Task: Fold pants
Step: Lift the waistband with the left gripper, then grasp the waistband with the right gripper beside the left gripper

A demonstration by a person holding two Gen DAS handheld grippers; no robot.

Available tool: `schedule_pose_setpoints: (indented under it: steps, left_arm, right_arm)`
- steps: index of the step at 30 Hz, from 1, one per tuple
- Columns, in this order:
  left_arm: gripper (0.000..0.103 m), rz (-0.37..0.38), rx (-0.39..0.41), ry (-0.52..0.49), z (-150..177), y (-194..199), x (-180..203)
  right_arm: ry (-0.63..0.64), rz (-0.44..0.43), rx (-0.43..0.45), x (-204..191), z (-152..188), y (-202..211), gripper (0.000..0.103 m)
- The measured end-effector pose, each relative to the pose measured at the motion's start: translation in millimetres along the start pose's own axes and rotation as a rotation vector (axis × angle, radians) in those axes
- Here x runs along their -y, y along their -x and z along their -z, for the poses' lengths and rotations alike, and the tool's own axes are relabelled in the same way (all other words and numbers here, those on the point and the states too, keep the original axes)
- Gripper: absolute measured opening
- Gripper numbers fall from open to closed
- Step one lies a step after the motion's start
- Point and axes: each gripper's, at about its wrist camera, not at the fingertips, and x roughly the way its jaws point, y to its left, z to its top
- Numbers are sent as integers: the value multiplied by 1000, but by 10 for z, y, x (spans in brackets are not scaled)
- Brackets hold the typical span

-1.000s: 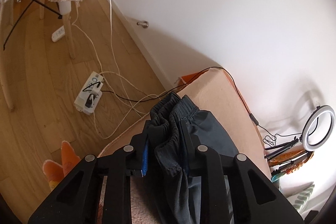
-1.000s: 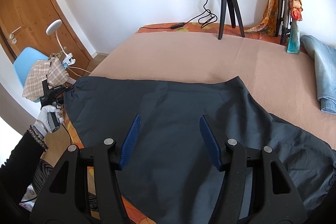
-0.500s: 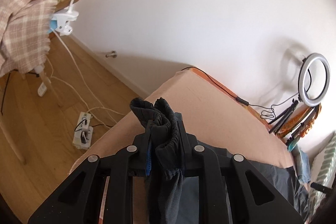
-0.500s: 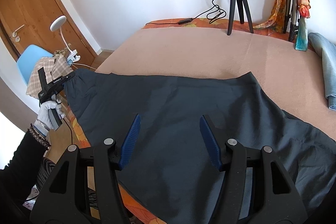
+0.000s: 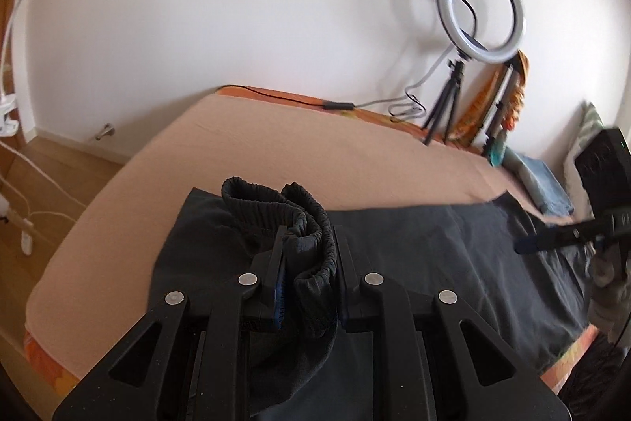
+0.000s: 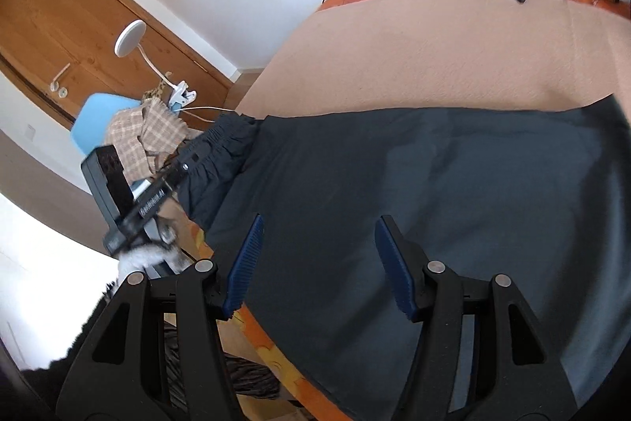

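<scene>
Dark grey pants lie spread across the peach bed cover; they also show in the left wrist view. My left gripper is shut on the bunched elastic waistband at the bed's left end, holding it a little above the cover. It also shows in the right wrist view, at the pants' left end. My right gripper is open and empty above the near edge of the pants; it also shows in the left wrist view, at the far right.
A ring light on a tripod stands at the bed's far side, its cable along the edge. Folded jeans lie at the far right. A chair with a plaid cloth, a clip lamp and a door stand left of the bed.
My left gripper has swung up and to the right with the waistband, from facing the floor to facing across the bed. My right gripper has moved closer to the pants and turned left.
</scene>
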Motion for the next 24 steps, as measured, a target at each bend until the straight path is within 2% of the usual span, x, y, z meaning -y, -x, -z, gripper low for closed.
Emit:
schedule_pose_setpoints:
  steps: [4, 7, 11, 15, 18, 21, 24]
  left_arm:
    - [17, 39, -40, -130, 153, -79, 389]
    - [17, 51, -54, -190, 238, -111, 569]
    - [17, 43, -62, -281, 339, -96, 719]
    - [18, 8, -56, -422, 457, -84, 917]
    - [19, -16, -59, -533, 550, -88, 1056]
    - [20, -19, -61, -569, 597, -84, 1114]
    - [22, -31, -54, -590, 617, -62, 1137]
  right_arm:
    - [-120, -111, -61, 44, -75, -406, 62]
    - [-180, -154, -97, 62, -103, -679, 62]
    - [-267, -206, -134, 115, -120, -957, 62]
    - [-328, -255, -166, 158, -120, -1127, 65]
    - [-327, -253, -178, 105, -129, -1184, 66]
    - [-312, -255, -178, 52, -148, -1171, 68]
    - [-273, -181, -184, 9, -185, -1159, 68]
